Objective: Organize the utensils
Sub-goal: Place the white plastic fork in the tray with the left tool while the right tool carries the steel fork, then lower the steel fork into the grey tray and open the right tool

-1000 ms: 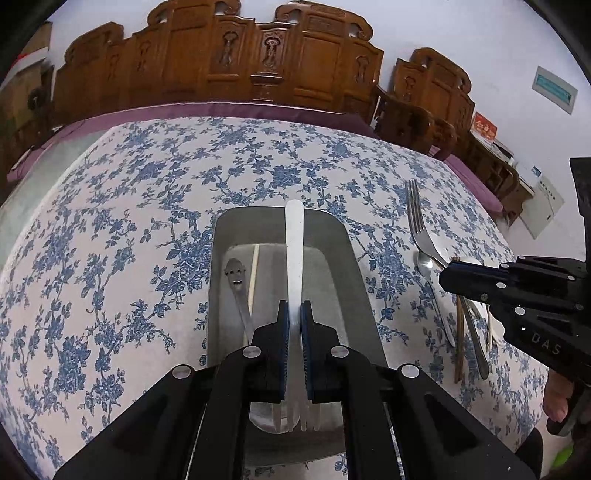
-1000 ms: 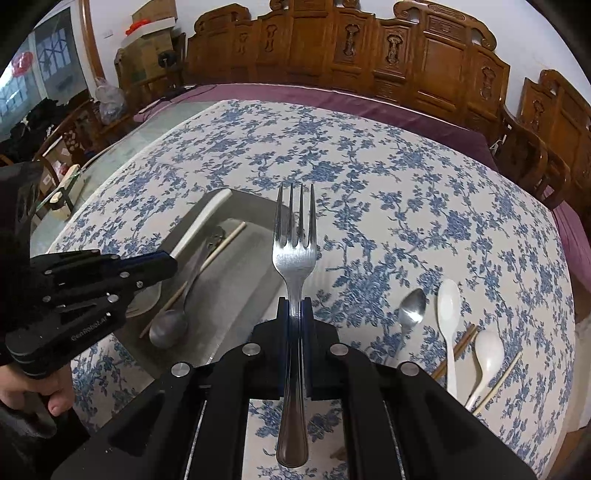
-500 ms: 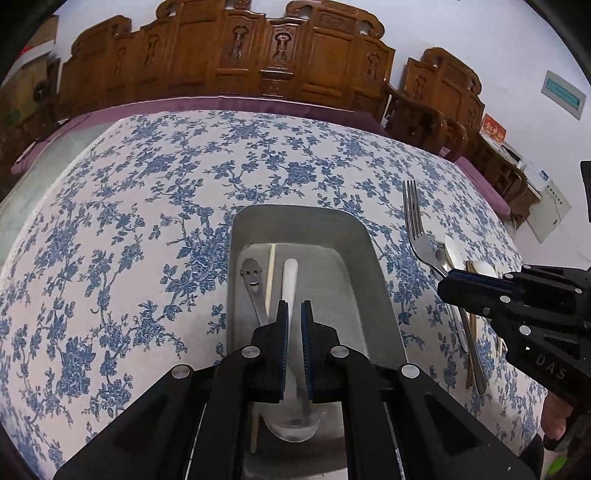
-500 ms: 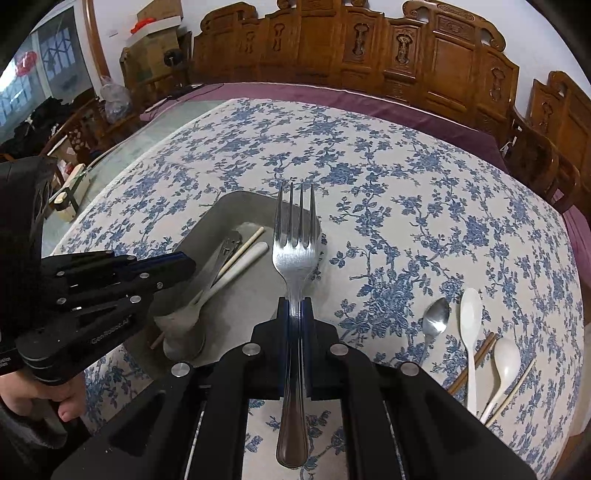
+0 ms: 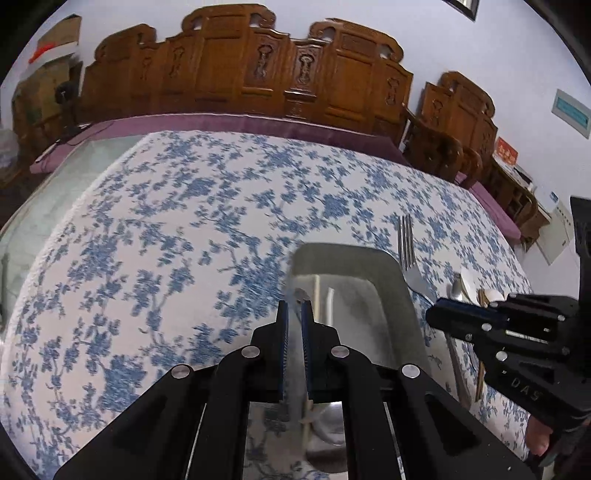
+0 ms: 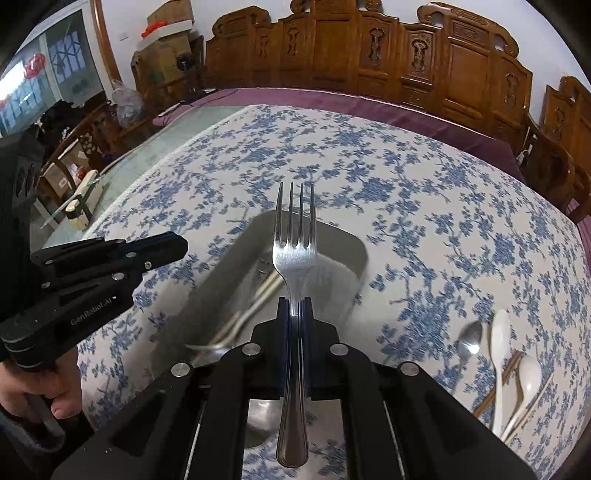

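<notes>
The right tongs (image 6: 295, 314) pinched a stiff, slick stainless-steel fork (image 6: 294, 258) at its narrow neck, tines forward above the grey metal tray (image 6: 354, 247) near the counter's near edge. It looked light but liable to pivot, so a grip nearer mid-handle would likely steady it. The left tongs (image 5: 294, 317) were pressed together, holding nothing.

Carved wooden chairs (image 6: 369, 48), possibly cardboard boxes (image 6: 168, 27).

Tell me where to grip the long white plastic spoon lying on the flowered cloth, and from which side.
Probably the narrow handle of the long white plastic spoon, near its middle, coming from above with the tongs closing across it. It lies flat, bowl away from the camera; the short white spoon and brown chopsticks crowd its near end.
</notes>
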Motion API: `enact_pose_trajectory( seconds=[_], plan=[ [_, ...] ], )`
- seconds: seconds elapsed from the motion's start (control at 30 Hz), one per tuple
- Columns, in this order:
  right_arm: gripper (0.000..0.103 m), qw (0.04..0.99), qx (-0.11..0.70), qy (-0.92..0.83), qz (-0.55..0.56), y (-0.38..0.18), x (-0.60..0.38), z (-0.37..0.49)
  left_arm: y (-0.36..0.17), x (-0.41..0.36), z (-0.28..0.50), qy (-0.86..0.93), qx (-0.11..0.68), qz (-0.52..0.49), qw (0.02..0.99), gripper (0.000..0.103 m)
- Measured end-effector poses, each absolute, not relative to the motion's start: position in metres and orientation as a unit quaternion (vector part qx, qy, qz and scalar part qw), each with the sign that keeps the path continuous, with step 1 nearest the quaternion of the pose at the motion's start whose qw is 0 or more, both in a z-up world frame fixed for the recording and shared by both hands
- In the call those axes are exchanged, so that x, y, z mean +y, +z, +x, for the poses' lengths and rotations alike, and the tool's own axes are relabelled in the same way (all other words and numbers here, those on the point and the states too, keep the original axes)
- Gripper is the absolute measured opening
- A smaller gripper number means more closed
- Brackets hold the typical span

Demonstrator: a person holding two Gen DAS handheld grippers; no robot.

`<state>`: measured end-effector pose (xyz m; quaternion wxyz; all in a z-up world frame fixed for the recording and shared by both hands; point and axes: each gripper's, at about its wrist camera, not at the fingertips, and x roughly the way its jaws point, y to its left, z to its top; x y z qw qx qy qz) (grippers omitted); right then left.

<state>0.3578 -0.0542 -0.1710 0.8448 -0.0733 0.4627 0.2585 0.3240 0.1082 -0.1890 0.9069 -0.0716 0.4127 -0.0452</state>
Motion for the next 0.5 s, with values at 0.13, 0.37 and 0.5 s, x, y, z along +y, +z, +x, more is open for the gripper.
enact_pose_trajectory(
  seconds=[0.13,0.37,0.5],
  plan=[
    [0.008,0.845,0.462,0.263,-0.062,-0.174,-0.04,0.362,-0.186,0.119,0.325,-0.03,0.408,-0.067,0.91,0.006],
    [0.008,0.847,0.46,0.263,-0.053,-0.188,-0.019,0.367,-0.187,0.128,0.327,-0.024,0.411,-0.068,0.909,0.007],
    [0.008,0.848,0.461,0.257,-0.056,-0.201,-0.011,0.37,-0.186,0.135,0.328,-0.019,0.41,-0.071,0.909,0.007]
  ],
)
